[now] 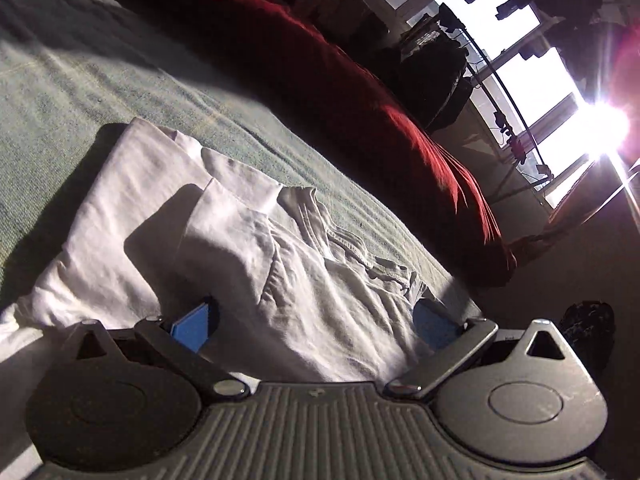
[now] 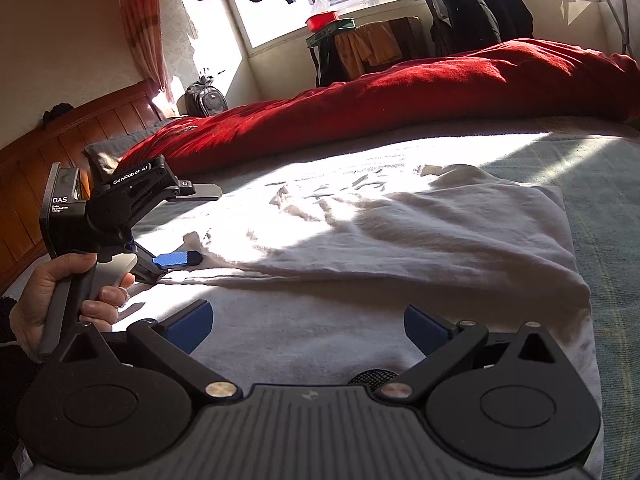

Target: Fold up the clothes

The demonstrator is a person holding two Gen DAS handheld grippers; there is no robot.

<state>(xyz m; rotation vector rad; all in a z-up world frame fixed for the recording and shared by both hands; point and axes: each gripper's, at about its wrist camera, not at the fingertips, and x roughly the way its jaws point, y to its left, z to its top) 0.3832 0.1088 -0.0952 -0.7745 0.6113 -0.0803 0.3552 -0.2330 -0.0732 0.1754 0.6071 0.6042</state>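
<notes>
A white shirt [image 1: 248, 240] lies partly folded on the green bed cover [image 1: 80, 92]; it also shows in the right wrist view [image 2: 400, 232]. My left gripper [image 1: 316, 320] is open, its blue pads [image 1: 196, 326] straddling the shirt's near edge. In the right wrist view the left gripper [image 2: 188, 226] is held by a hand at the shirt's left edge, jaws apart, lower pad [image 2: 174, 259] touching the cloth. My right gripper [image 2: 308, 326] is open and empty, low over the shirt's near part.
A red quilt [image 2: 400, 96] lies along the far side of the bed. A wooden headboard [image 2: 44, 148] is at left. A backpack [image 2: 206, 100], a clothes rack with dark jackets [image 2: 476, 4] and bright windows stand beyond the bed.
</notes>
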